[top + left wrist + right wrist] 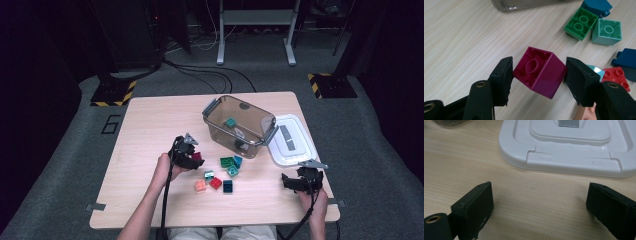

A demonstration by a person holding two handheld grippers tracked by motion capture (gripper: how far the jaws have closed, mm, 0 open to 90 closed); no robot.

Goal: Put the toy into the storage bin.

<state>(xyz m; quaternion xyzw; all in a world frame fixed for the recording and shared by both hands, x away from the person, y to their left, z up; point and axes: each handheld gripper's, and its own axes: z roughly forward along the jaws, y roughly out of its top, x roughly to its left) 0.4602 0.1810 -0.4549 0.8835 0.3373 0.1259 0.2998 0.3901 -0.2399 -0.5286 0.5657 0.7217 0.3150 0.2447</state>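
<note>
My left gripper (540, 68) is shut on a magenta brick (541, 75), held tilted with its hollow underside toward the camera. In the high view this left gripper (189, 154) and the magenta brick (197, 156) sit left of a cluster of loose bricks. A green brick (580, 26), a teal brick (607, 31), a red brick (616, 76) and a dark blue brick (627, 58) lie just beyond the jaws. My right gripper (299, 181) stands open near the table's front right, and my right gripper (539, 195) has only bare wood between its jaws.
A clear grey bin (260, 142) stands at the table's middle back with a teal brick (230, 122) inside. Its white lid (291, 142) lies to its right, close ahead of the right gripper as the white lid (574, 162). A salmon brick (200, 185) lies nearest the front.
</note>
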